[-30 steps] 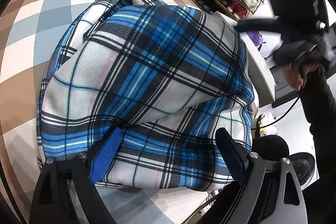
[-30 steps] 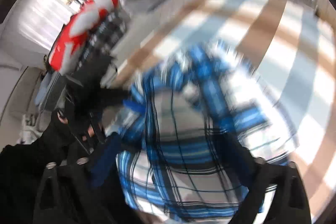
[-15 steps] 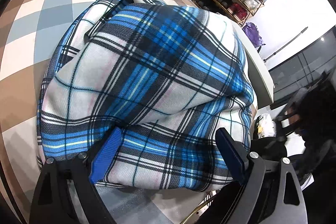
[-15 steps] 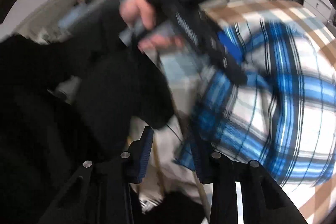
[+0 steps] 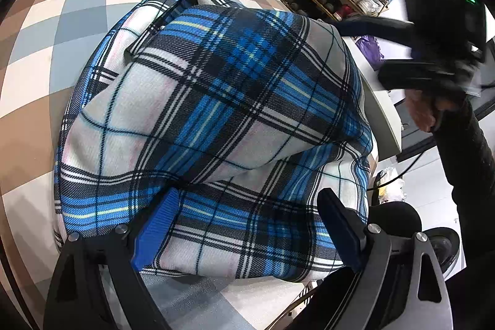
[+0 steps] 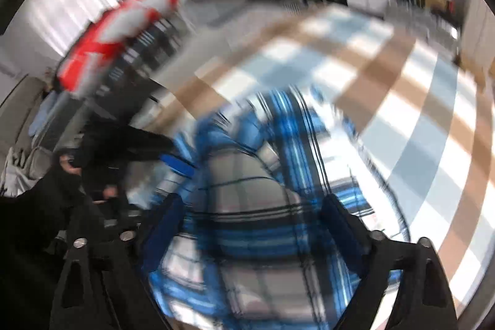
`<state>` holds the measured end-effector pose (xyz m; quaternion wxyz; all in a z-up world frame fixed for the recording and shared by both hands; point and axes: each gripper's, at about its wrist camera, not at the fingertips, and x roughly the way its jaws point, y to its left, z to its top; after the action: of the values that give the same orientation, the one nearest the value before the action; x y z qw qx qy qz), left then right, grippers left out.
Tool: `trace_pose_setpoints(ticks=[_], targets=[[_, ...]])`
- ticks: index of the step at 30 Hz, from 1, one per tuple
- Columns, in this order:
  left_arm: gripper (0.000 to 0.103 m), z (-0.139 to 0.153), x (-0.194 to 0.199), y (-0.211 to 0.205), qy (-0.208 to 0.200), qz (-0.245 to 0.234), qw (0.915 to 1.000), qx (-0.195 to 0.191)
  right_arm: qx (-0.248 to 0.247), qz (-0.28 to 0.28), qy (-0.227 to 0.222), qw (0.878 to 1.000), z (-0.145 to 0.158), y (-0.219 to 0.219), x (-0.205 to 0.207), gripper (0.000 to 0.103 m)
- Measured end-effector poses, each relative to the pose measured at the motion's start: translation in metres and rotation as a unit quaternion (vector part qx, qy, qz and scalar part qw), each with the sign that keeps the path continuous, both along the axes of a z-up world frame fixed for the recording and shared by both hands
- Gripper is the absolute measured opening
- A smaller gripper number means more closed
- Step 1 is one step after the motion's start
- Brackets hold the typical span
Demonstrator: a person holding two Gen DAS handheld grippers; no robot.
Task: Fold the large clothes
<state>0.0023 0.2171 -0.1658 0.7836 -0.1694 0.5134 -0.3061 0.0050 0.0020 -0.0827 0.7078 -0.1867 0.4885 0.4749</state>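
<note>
Two grippers are in view over one blue plaid garment (image 5: 210,119), which lies folded in a bundle on the checked tabletop (image 5: 62,30) near its edge. Left gripper (image 5: 247,225) stands wide, its blue pads on either side of the bundle's near fold; contact cannot be confirmed. Right gripper (image 6: 247,225), blurred, is opening above the cloth, which shows between its jaws with no visible grip.

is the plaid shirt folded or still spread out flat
Folded: the plaid shirt lies as a compact bundle on the checked cloth, one layer lapped over another.
</note>
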Motion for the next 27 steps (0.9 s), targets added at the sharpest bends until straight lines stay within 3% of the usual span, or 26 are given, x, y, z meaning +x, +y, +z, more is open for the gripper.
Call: trace_pose_setpoints(ticks=[1,2,5,9,13,18,23,27], targets=[[0.087,0.0,0.0,0.001,0.001,0.0,1.0,-0.003,-0.012,0.005,0.013,1.0,-0.005,0.007,0.001,0.036],[0.087,-0.001,0.0,0.002,0.001,0.0,1.0,-0.006,-0.015,0.022,0.017,1.0,-0.006,0.013,-0.007,0.032],[0.087,-0.002,-0.001,0.005,0.003,-0.001,0.9999,-0.011,-0.01,0.113,-0.076,0.991,0.011,0.014,-0.067,0.016],[0.087,-0.001,0.0,0.003,0.003,-0.003,1.0,-0.004,-0.009,0.165,-0.139,0.976,0.018,-0.004,-0.121,0.006],[0.087,-0.001,-0.001,0.0,0.001,-0.003,1.0,0.005,-0.02,0.165,-0.182,0.969,0.006,-0.016,-0.152,0.006],[0.087,-0.001,0.003,-0.002,0.001,-0.002,1.0,0.001,-0.012,0.17,-0.167,0.971,0.006,-0.029,-0.16,0.006],[0.087,0.0,0.004,-0.004,0.0,-0.001,1.0,0.007,-0.031,0.166,-0.125,0.978,-0.01,-0.019,-0.152,0.009],[0.087,0.0,0.004,-0.002,0.002,0.002,1.0,0.0,-0.027,0.122,-0.04,0.991,-0.017,-0.008,-0.115,0.009]])
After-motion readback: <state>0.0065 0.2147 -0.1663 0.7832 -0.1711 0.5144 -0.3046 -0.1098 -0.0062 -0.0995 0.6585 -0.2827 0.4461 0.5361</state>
